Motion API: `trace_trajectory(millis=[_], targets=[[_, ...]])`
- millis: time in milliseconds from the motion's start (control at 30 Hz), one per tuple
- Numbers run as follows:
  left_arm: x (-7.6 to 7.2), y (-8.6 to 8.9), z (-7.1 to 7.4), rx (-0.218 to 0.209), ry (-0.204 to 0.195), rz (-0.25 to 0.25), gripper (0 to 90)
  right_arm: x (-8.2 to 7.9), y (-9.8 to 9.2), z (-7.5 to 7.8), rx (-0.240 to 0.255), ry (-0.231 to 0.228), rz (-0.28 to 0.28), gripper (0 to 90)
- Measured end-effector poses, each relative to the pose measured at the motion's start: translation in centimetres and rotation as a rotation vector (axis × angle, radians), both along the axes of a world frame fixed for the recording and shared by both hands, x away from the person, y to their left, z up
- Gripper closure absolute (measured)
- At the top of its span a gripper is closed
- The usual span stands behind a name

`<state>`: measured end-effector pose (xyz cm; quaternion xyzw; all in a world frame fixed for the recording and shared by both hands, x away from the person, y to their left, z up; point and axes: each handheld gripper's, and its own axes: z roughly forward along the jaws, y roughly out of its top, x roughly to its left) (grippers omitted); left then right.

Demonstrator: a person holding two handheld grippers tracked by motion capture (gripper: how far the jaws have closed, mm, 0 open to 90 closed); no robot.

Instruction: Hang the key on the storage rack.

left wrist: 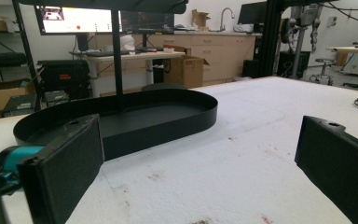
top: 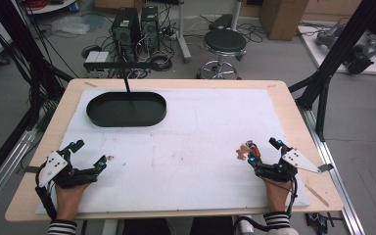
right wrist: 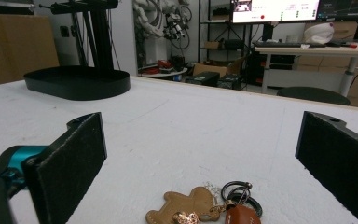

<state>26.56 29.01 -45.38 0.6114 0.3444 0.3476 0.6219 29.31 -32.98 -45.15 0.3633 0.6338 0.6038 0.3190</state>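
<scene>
Nearest the lens in right gripper view: tan leather gingerbread-man keychain with dark metal rings and a brown leather fob, flat on white foam-topped bench, between the black padded jaws, touching neither. Right hand-held gripper jaws wide apart, nothing held. Same keychain in high view at about 4 o'clock on the bench, just at the right gripper's tips.

Left hand-held gripper at about 8 o'clock, jaws also spread wide, empty, only bare foam between the pads.

Black oval metal tray, shallow straight wall, at about 11 o'clock, well apart from the keychain; looks empty.

Judged progress: early. No grasp yet; closing on the keychain, lifting, carrying left to.

Surfaces: foam matte, grainy, faint reddish stains. Jaw pads coarse black foam. Leather smooth, stitched edge; rings thin, glossy. Tray matte, thin-walled.
</scene>
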Motion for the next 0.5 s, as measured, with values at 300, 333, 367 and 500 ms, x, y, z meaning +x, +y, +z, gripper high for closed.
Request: trace_trajectory(millis=[300,333,367,500], targets=[[-0.06,-0.06,0.00,0.006,-0.006,0.001,1.7,-0.02,0.01,0.01,0.000,0.000,0.000,0.7],[-0.06,-0.05,0.00,0.005,-0.005,0.001,1.7,-0.03,0.03,0.00,-0.002,0.001,-0.001,0.7],[-0.06,-0.04,0.00,0.004,-0.005,0.001,1.7,-0.04,0.06,0.00,-0.001,0.000,-0.001,0.7],[-0.04,-0.04,0.01,0.005,-0.004,0.001,1.7,-0.01,-0.02,0.01,0.005,0.002,-0.003,0.7]])
